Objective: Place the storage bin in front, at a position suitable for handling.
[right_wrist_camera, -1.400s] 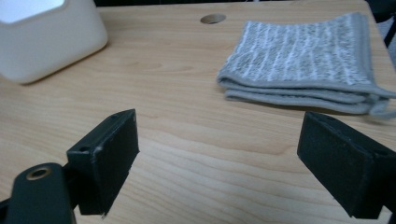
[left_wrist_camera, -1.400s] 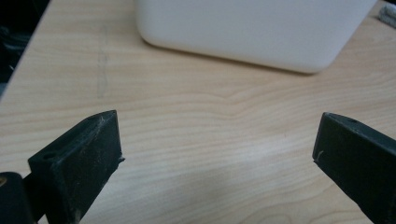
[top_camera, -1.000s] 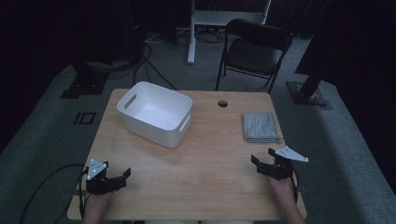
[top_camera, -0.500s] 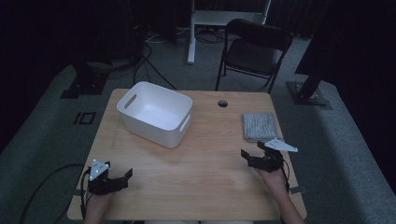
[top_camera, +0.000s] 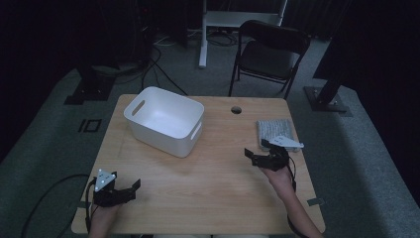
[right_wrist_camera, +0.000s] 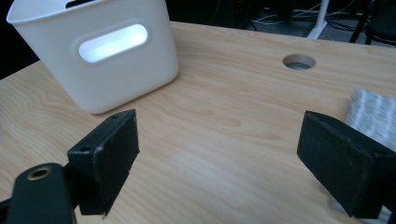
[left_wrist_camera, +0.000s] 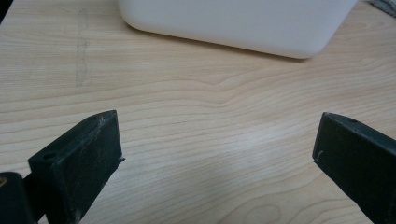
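Your right gripper (top_camera: 258, 154) sits over the right part of the table (top_camera: 223, 198), fingers (right_wrist_camera: 105, 158) spread wide and released, nothing between them, nothing touched. It hovers just beside the folded grey cloth (top_camera: 274, 132), which lies flat near the table's right edge, close to the far corner. In the high view the gripper's grey plate overlaps the cloth's near edge; whether it touches cannot be told.

Your left gripper (top_camera: 130, 190) rests low at the near left corner of the table, fingers (left_wrist_camera: 84, 158) also wide apart and released, empty, over bare wood.

The white plastic bin (top_camera: 165, 119) stands upright on the far left half of the table, well apart from both grippers.

View notes: the right gripper view shows the bin's slotted handle cutout, the round cable hole (right_wrist_camera: 299, 61) in the table, and a corner of the cloth by the right-hand finger. The left gripper view gives the bin's lower wall and wood grain. The high view adds a folding chair (top_camera: 270, 54) behind the table and your forearms.
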